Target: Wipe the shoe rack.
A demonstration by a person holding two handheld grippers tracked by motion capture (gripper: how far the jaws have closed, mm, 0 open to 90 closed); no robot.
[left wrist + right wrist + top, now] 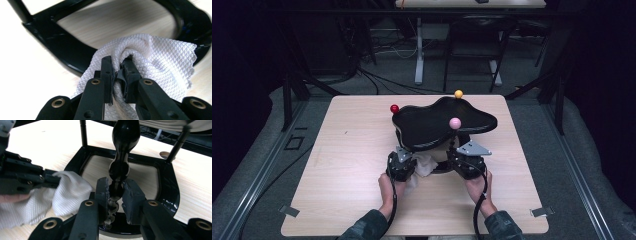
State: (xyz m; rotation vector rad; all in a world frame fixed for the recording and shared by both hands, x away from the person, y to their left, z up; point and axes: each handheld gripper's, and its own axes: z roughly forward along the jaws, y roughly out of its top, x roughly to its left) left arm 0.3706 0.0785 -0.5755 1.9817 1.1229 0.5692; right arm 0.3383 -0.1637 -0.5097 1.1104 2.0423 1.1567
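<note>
A black stand with a wavy black top [442,122] stands mid-table; red [394,108], yellow [458,93] and pink [455,123] balls rise from its rim. My left gripper [408,160] [118,65] is shut on a bunched white mesh cloth [155,57] [424,166], which presses against the stand's glossy base frame [62,47]. My right gripper [454,154] [116,187] is shut on the narrow lower part of the stand's turned black post [124,145]. The cloth [70,192] and left gripper [27,175] lie just left of that post, beside the base frame [172,187].
The light wooden table [352,150] has bare room to the left, right and front of the stand. Both of the person's forearms come in from the near edge. Beyond the table are a dark floor, cables and table legs [419,55].
</note>
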